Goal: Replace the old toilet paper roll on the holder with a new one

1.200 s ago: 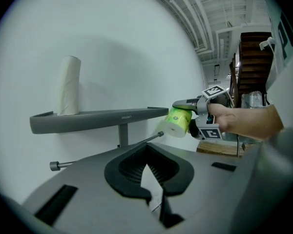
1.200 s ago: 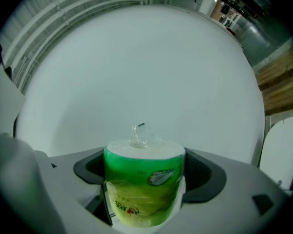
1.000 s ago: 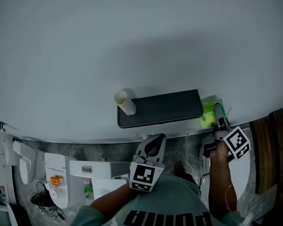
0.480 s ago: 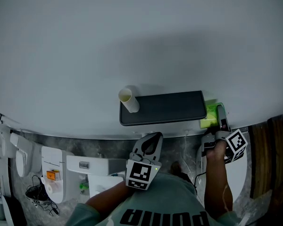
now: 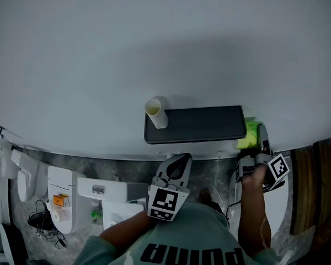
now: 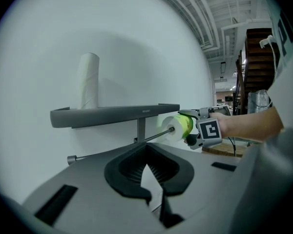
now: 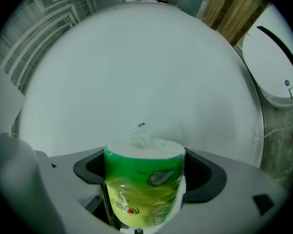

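A dark wall holder with a shelf top (image 5: 196, 124) carries an empty cardboard tube (image 5: 156, 113) upright on its left end. The same tube (image 6: 88, 81) stands on the shelf (image 6: 115, 114) in the left gripper view. My right gripper (image 5: 257, 143) is shut on a new roll in green plastic wrap (image 5: 249, 135) at the shelf's right end. That roll (image 6: 178, 126) sits at the tip of the bare spindle rod (image 6: 117, 147). The roll (image 7: 144, 189) fills the right gripper (image 7: 144, 172). My left gripper (image 5: 178, 160) hangs below the shelf, shut and empty (image 6: 154, 199).
A white toilet (image 5: 60, 195) and small items on the marble floor lie at lower left. Another white toilet lid (image 7: 278, 67) and wooden panelling (image 5: 314, 175) are at the right. The plain wall (image 5: 165, 43) fills the upper view.
The right gripper with the green roll has edged left, closer to the shelf's right end. The head view has drifted slightly. The left gripper has barely moved.
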Action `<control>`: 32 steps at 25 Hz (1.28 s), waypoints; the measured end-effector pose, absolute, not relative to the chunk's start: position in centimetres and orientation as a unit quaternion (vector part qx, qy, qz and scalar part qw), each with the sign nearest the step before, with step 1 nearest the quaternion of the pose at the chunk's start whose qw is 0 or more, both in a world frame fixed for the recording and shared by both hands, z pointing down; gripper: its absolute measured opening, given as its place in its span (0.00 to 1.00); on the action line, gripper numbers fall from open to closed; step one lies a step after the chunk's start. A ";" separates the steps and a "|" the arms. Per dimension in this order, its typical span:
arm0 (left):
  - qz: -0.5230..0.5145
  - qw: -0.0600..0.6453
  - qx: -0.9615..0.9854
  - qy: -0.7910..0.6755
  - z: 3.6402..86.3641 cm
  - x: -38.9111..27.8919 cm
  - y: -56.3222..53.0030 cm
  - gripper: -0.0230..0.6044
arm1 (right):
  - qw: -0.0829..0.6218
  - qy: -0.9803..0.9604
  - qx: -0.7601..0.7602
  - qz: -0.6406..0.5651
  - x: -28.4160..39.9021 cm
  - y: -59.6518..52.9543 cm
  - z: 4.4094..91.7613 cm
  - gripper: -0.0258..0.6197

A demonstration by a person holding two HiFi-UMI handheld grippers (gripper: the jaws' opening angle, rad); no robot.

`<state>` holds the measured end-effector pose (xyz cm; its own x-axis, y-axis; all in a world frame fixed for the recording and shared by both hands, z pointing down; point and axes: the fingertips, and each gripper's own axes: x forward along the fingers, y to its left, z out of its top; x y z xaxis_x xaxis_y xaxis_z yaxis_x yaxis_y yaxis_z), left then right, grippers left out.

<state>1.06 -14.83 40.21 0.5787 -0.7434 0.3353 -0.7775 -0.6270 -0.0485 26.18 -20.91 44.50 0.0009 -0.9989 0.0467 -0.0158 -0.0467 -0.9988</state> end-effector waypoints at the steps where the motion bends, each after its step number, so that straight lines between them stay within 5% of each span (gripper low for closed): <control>1: 0.163 0.052 0.887 -0.429 40.2 1.0 -14.8 0.04 | 0.488 0.489 -0.513 -0.509 26.1 -20.8 44.6 0.74; 32: 0.162 0.036 0.876 -0.453 39.3 -3.2 -13.9 0.04 | 0.507 0.492 -0.467 -0.533 17.1 -20.8 45.4 0.74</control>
<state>-3.17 -13.88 39.32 0.5377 -0.7812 0.3172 -0.8046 -0.5878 -0.0838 17.09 -20.75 45.45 -0.0510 -0.9987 -0.0010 0.0811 -0.0032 -0.9967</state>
